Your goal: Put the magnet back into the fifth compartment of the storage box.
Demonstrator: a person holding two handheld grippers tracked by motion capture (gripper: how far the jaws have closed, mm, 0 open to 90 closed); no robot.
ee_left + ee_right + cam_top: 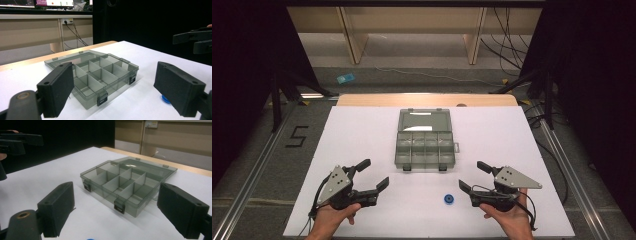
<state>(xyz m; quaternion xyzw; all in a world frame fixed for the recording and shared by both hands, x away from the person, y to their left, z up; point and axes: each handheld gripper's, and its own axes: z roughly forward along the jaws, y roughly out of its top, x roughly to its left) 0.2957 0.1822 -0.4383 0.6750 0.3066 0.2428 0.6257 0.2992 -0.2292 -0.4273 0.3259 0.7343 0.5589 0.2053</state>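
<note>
Both my tongs spread wide and empty, left gripper (373, 174), right gripper (473, 176), blue ring (448, 199) between, open compartment box (425, 142) beyond

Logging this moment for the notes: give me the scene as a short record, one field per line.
surface: white table top
box: clear grey compartment box, lid open and lying flat behind it, compartments look empty
small part: blue round piece on the table in front of the box, nearer the right gripper
left gripper: jaws open, nothing between them, held above the table
right gripper: jaws open, nothing between them
contact: neither gripper touches the box or the blue piece
</note>
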